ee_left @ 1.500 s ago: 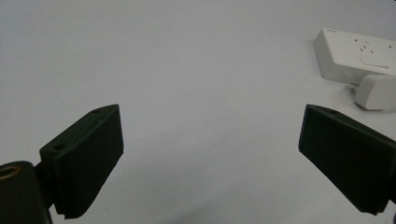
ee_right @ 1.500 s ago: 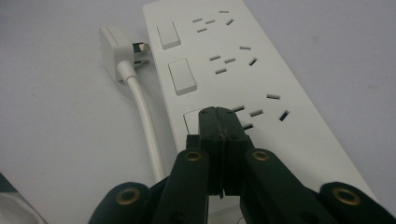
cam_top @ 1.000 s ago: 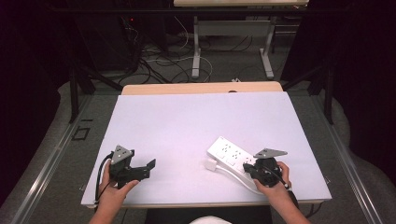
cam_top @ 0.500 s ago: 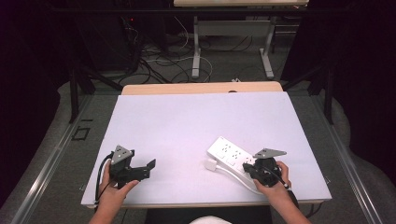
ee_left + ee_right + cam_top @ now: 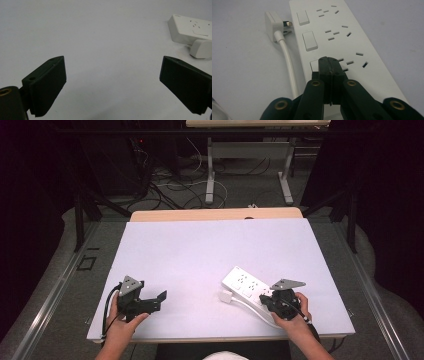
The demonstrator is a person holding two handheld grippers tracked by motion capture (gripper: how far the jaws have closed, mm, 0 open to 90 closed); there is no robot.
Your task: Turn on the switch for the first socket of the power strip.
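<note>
A white power strip (image 5: pixel 243 283) with three switches lies on the table at the front right, and its white plug (image 5: pixel 225 297) rests unplugged beside it. My right gripper (image 5: pixel 267 297) sits at the strip's near end. In the right gripper view the power strip (image 5: pixel 337 37) runs away from me. There my right gripper (image 5: pixel 329 63) is shut with nothing between its jaws, its tips over the nearest switch; whether they touch it I cannot tell. The plug (image 5: pixel 274 25) and its cable (image 5: pixel 287 57) lie to the left. My left gripper (image 5: pixel 152 301) rests open at the front left, with empty jaws (image 5: pixel 112 85).
The white table (image 5: pixel 210 250) stretches bare behind both grippers. The left gripper view catches the power strip (image 5: pixel 192 27) and plug (image 5: pixel 202 48) at its upper right. Beyond the table's far edge are desk legs and loose cables (image 5: pixel 175 185) on the floor.
</note>
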